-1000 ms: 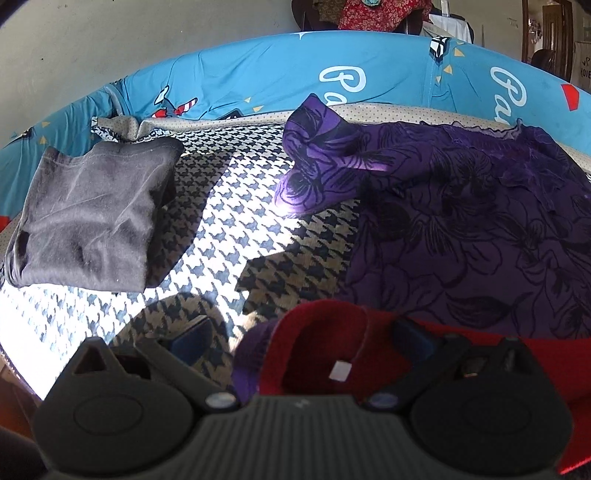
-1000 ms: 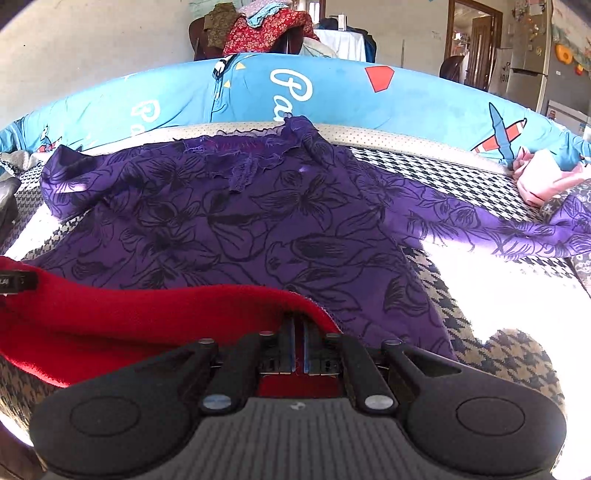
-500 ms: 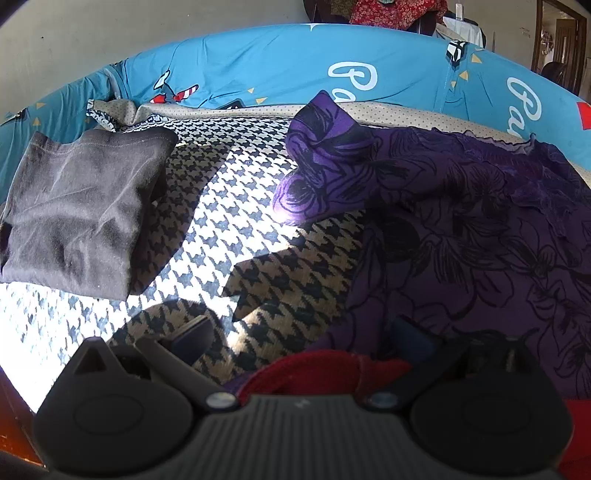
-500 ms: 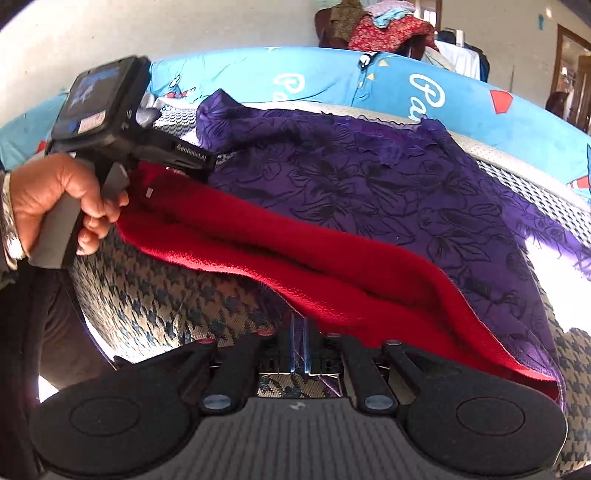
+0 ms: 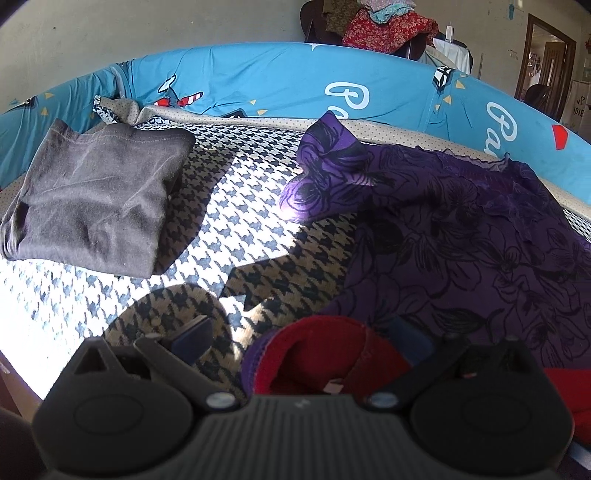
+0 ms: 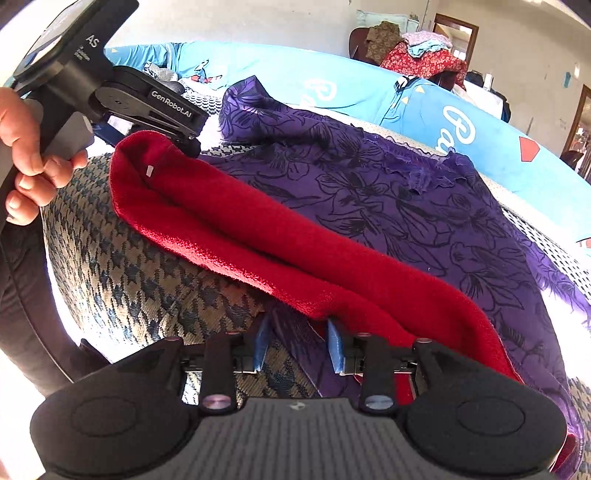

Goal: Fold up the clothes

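A red garment lies as a long folded band across a purple flowered garment, both on the houndstooth cover. My right gripper sits at the band's near end. Its jaws are opening; the blue pads stand apart with purple cloth and cover showing between them, and the red hem touches the right pad. At the band's far end my left gripper rests against the red corner. In the left wrist view its fingers are wide apart, and a bunch of red cloth sits nearer the right finger.
A folded grey garment lies at the left of the cover. A blue printed sheet rims the far side. Behind it a chair holds a heap of clothes. A person's hand grips the left tool.
The right gripper's jaws, shut on the red hem a second ago, have parted. The right view swung left, bringing the left gripper and hand into view. The red band now lies folded over the purple garment.
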The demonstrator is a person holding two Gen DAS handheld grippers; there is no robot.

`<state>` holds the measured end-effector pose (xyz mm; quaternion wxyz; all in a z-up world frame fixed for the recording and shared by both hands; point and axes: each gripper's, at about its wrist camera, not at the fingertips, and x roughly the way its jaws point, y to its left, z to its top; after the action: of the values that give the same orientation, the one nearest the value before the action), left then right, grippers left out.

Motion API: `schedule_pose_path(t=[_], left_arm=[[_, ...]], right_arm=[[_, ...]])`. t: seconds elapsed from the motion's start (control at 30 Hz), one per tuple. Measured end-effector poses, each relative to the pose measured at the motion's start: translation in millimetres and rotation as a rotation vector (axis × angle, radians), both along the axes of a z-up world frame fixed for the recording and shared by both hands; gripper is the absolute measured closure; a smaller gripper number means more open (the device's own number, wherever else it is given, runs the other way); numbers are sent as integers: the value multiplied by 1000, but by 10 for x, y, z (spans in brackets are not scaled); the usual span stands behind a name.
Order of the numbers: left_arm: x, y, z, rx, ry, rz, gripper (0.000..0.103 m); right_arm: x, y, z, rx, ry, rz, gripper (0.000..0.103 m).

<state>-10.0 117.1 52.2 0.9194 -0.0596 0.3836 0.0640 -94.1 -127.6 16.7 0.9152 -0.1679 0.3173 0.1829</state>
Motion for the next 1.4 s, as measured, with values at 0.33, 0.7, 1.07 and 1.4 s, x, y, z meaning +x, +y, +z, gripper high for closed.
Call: schedule_pose_path(t=[0.33, 0.7, 1.07, 1.4], left_arm=[[-221, 65, 46, -33, -17, -9, 0], [-369, 157, 112, -55, -7, 28, 0], [-331, 279, 120, -71, -1, 89, 0], [-206, 478, 70, -138, 10, 146, 0]], right_arm=[[-70, -199, 213, 87, 57, -9, 97], [-457, -498, 627, 78, 107, 77, 101], [-464, 64, 513, 47, 27, 250, 101], [-242, 707, 182, 23, 29, 379, 100]])
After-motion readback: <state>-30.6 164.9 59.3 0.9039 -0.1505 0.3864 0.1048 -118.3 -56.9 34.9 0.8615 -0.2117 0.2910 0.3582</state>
